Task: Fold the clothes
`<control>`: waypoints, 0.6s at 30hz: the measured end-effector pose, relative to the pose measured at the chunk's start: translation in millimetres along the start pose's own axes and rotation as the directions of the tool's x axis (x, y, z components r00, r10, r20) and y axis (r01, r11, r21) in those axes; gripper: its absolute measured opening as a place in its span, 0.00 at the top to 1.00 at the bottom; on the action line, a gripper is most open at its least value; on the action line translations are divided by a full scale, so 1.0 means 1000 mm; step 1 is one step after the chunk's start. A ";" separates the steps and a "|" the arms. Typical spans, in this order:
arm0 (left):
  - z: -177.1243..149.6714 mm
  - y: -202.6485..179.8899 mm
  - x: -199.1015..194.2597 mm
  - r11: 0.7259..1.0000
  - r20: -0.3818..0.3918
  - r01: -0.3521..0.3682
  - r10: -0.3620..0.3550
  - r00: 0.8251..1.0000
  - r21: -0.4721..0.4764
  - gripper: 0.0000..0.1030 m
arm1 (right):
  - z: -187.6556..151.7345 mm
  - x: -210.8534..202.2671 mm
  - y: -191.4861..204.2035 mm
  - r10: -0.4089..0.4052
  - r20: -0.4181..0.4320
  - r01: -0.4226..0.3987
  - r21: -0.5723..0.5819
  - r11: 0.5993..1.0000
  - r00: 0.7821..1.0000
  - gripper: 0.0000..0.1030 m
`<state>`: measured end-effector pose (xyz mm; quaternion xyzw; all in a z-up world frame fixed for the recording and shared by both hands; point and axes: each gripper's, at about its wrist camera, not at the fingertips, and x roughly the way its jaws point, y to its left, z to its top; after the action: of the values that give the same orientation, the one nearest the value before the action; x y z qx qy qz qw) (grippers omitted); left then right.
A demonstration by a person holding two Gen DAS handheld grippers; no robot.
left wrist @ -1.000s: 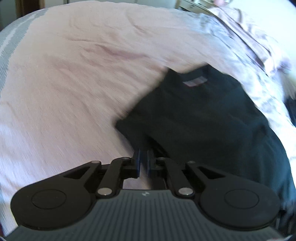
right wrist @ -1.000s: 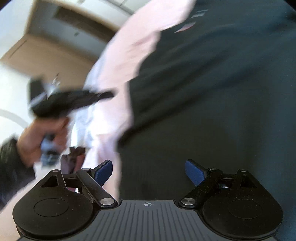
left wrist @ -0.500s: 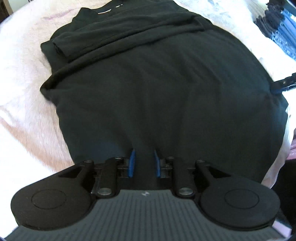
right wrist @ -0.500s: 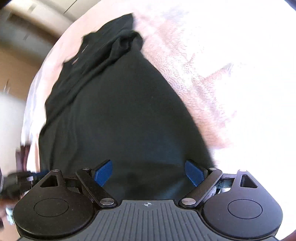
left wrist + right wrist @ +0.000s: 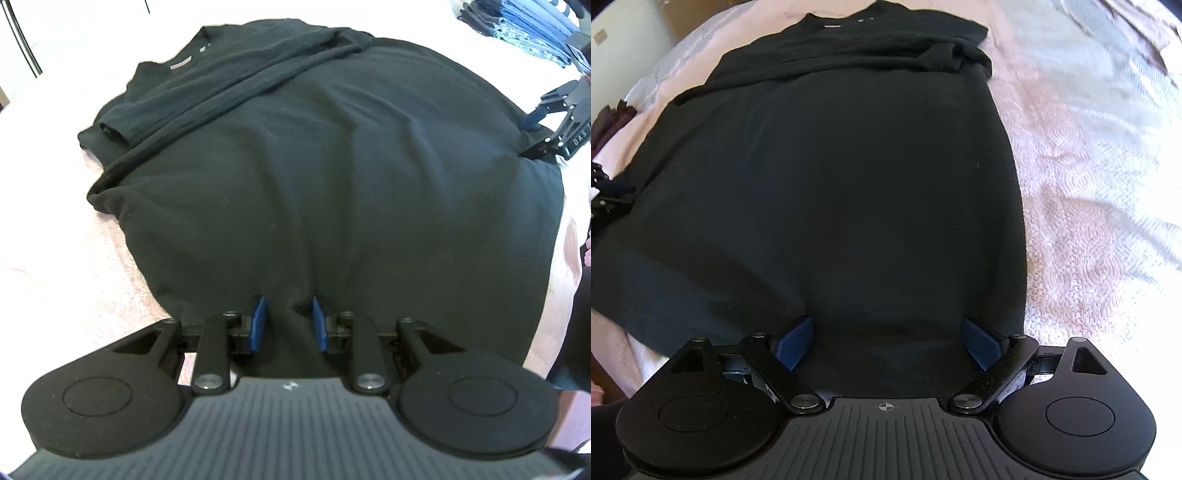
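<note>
A black T-shirt [image 5: 332, 166] lies flat on the pink bedspread [image 5: 55, 258], collar at the far end, with its sleeves folded inward across the chest [image 5: 229, 85]. My left gripper [image 5: 288, 323] hovers over the near hem, jaws opening. A small ridge of cloth rises between the blue pads [image 5: 258, 321], which do not press on it. In the right wrist view the T-shirt [image 5: 831, 184] fills the middle, and my right gripper [image 5: 886, 343] stands wide open over the hem near the shirt's right edge. The right gripper [image 5: 546, 122] also shows at that edge in the left wrist view.
A stack of folded blue clothes [image 5: 524, 18] sits at the far right of the bed. A dark purple garment [image 5: 609, 122] lies at the left edge. Pale pink bedspread [image 5: 1089, 221] extends to the right of the shirt.
Both grippers swung from the sleeve and collar end to the hem end of the shirt. The left jaws went from shut to partly open. The right jaws stayed wide.
</note>
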<state>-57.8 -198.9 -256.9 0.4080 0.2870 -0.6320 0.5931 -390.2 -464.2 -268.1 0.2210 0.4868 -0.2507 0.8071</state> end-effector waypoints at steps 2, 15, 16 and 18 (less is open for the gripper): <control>-0.009 -0.002 -0.001 0.999 0.035 -0.020 0.021 0.999 -0.028 0.77 | -0.003 0.002 0.004 -0.012 0.025 0.013 -0.013 1.000 1.000 0.12; -0.041 -0.036 0.000 0.980 0.248 -0.197 0.196 0.949 -0.020 0.78 | -0.066 -0.015 0.008 -0.052 0.311 0.075 -0.062 0.995 0.949 0.11; -0.044 -0.038 -0.002 0.978 0.265 -0.206 0.201 0.943 -0.007 0.78 | -0.072 -0.018 0.009 -0.054 0.330 0.081 -0.070 0.994 0.942 0.11; -0.051 -0.042 -0.009 0.974 0.285 -0.227 0.218 0.934 0.000 0.77 | -0.079 -0.024 0.014 -0.074 0.352 0.108 -0.078 0.991 0.933 0.11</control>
<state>-90.6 -145.7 -280.0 0.3529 0.1408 -0.6172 0.6890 -444.8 -401.5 -279.2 0.1114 0.3576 -0.2992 0.8776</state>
